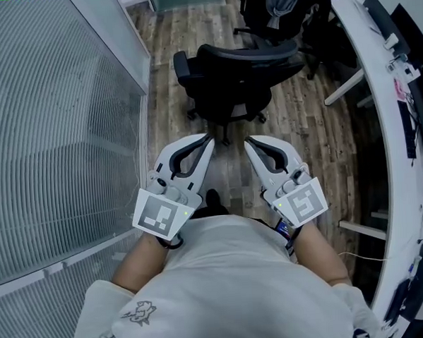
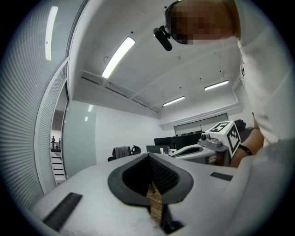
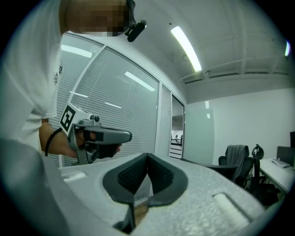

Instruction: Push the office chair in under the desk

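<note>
A black office chair (image 1: 235, 79) stands on the wood floor (image 1: 305, 124), out from the white desk (image 1: 377, 99) at the right. Its backrest faces me. My left gripper (image 1: 208, 138) and right gripper (image 1: 247, 143) are held side by side in front of my chest, a short way short of the chair, both shut and empty. In the left gripper view the jaws meet at the left gripper's tip (image 2: 148, 156), and the right gripper (image 2: 203, 146) shows beside it. The right gripper's own tip (image 3: 147, 156) is likewise closed, with the left gripper (image 3: 103, 136) at its left.
A glass wall with blinds (image 1: 61, 137) runs close along the left. A second dark chair with a grey garment (image 1: 281, 6) stands farther back near the desk. White desk legs (image 1: 345, 87) reach onto the floor at right. Monitors (image 1: 402, 20) sit on the desk.
</note>
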`<state>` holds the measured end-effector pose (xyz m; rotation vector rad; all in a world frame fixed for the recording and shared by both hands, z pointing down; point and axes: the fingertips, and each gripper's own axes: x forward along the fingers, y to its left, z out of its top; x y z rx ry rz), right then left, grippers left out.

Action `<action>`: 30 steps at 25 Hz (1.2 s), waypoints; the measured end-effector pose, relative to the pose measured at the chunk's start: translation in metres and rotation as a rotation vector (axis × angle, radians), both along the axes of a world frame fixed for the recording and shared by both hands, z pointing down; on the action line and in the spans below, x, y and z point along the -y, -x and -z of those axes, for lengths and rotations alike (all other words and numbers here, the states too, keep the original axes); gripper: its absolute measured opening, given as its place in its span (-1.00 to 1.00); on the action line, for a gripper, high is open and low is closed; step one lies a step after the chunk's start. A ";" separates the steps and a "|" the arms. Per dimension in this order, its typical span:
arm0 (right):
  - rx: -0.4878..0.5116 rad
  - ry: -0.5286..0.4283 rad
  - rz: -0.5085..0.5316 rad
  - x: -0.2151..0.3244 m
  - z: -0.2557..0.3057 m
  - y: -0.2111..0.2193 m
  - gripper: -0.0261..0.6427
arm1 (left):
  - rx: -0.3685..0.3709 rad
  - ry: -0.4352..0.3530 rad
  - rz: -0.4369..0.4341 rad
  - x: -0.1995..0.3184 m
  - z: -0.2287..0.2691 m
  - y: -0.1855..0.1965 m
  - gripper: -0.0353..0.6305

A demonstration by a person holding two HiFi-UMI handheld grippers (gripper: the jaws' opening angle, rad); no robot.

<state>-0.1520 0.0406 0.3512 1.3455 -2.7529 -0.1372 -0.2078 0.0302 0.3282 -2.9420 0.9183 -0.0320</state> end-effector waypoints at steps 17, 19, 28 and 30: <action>-0.003 0.032 0.019 0.106 -0.019 -0.030 -0.91 | 0.011 0.044 -0.004 0.108 -0.021 -0.024 -0.90; 0.005 0.054 0.038 0.118 -0.020 -0.041 -0.91 | 0.014 0.045 0.012 0.119 -0.022 -0.036 -0.90; -0.020 0.042 0.095 0.182 -0.017 -0.120 -0.91 | 0.085 -0.002 0.073 0.178 -0.023 -0.096 -0.90; -0.031 0.045 0.108 0.193 -0.018 -0.136 -0.91 | 0.182 -0.096 0.058 0.187 -0.025 -0.109 -0.89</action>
